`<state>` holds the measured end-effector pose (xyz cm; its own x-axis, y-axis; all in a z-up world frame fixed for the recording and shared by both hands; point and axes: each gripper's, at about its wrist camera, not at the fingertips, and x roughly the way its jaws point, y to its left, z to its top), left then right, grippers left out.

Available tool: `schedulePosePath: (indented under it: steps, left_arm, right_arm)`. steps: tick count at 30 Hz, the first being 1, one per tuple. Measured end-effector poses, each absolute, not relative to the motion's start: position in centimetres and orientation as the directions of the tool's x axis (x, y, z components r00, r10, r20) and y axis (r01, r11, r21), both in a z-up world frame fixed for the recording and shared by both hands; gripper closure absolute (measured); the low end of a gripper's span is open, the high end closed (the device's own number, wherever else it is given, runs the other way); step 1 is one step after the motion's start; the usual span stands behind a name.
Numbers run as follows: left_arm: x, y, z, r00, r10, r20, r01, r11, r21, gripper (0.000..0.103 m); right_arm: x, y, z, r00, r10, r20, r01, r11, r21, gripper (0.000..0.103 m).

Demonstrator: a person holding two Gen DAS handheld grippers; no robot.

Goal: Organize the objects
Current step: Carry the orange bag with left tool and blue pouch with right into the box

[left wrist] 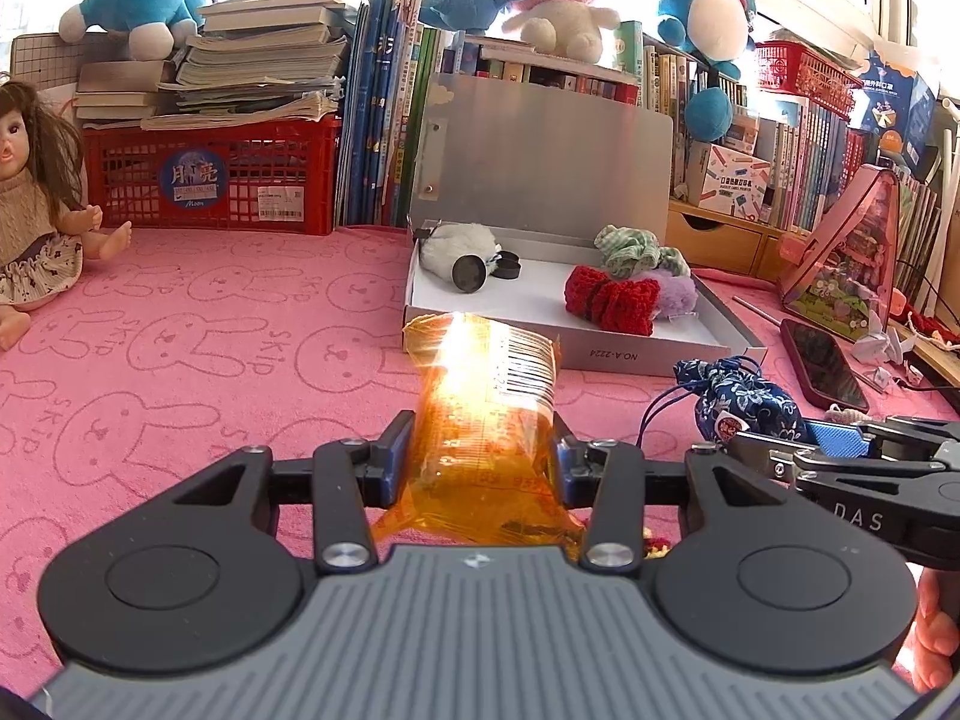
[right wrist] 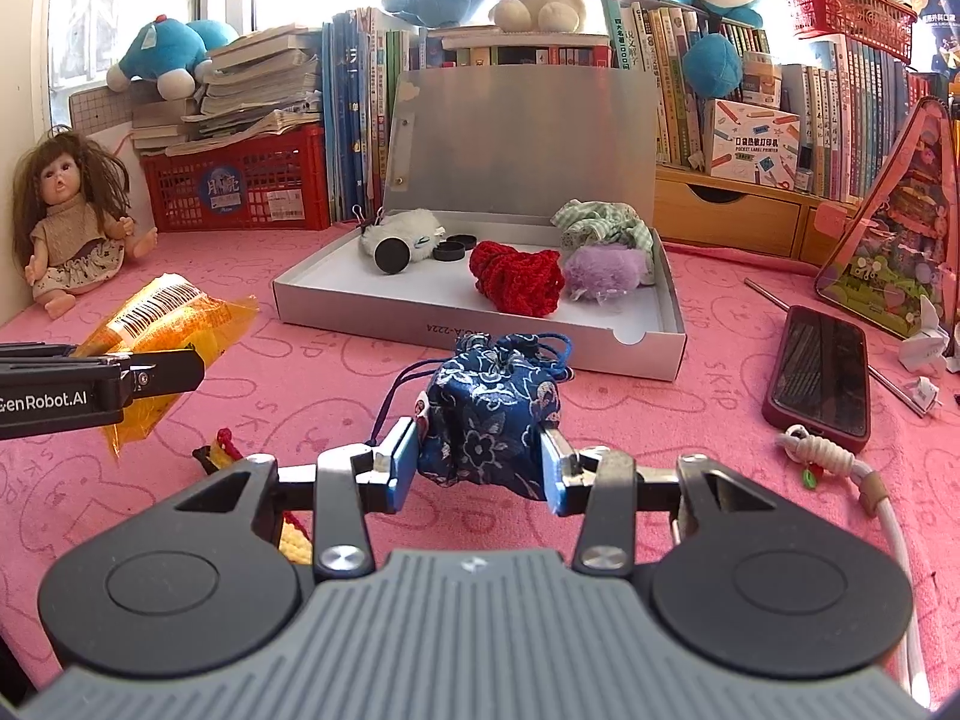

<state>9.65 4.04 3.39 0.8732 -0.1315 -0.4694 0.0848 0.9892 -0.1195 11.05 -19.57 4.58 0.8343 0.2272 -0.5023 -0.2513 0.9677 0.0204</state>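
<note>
My left gripper (left wrist: 483,426) is shut on a glossy orange packet (left wrist: 480,372) with a barcode, held a little above the pink cloth. In the right wrist view the orange packet (right wrist: 174,312) sticks out past the left gripper (right wrist: 180,369) at the far left. My right gripper (right wrist: 479,438) is shut on a dark blue flowered drawstring pouch (right wrist: 492,396), its blue pads pressed on both sides. The same pouch (left wrist: 744,402) and right gripper (left wrist: 756,444) appear at the right of the left wrist view. Just beyond stands an open grey box (right wrist: 480,330) holding red knitted, purple fluffy, green checked and white fluffy items.
A dark phone (right wrist: 819,372) and a white cord (right wrist: 840,462) lie at the right. A doll (right wrist: 78,228) sits far left by a red crate (right wrist: 240,186). A pink bag (right wrist: 900,240) leans at far right. A red-yellow knitted piece (right wrist: 222,450) lies under the grippers.
</note>
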Motion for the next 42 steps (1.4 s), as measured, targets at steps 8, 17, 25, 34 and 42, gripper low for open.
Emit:
schedulePosePath:
  steps: [8, 17, 25, 34, 42]
  left_arm:
    - [10.8, 3.9, 4.7, 0.875, -0.159, -0.457, 0.104, 0.984, -0.143, 0.054]
    - [13.9, 2.8, 7.5, 0.887, -0.186, -0.422, 0.144, 0.981, -0.13, 0.054]
    - [17.4, 1.8, 8.8, 0.883, -0.199, -0.426, 0.152, 0.978, -0.141, 0.054]
    - [22.1, 1.0, 8.7, 0.866, -0.193, -0.461, 0.134, 0.978, -0.157, 0.054]
    - [25.3, 0.2, 8.0, 0.855, -0.176, -0.488, 0.115, 0.981, -0.153, 0.054]
  right_arm:
    - [11.7, -20.1, 6.7, 0.859, 0.222, -0.461, -0.239, 0.971, 0.022, 0.057]
    - [14.1, -21.5, 8.5, 0.872, 0.204, -0.445, -0.206, 0.977, 0.044, 0.057]
    - [16.2, -22.5, 9.5, 0.879, 0.188, -0.439, -0.19, 0.981, 0.039, 0.057]
    - [18.8, -23.3, 10.3, 0.886, 0.165, -0.434, -0.171, 0.985, 0.027, 0.057]
    - [21.5, -23.3, 10.0, 0.88, 0.145, -0.452, -0.158, 0.987, 0.009, 0.057]
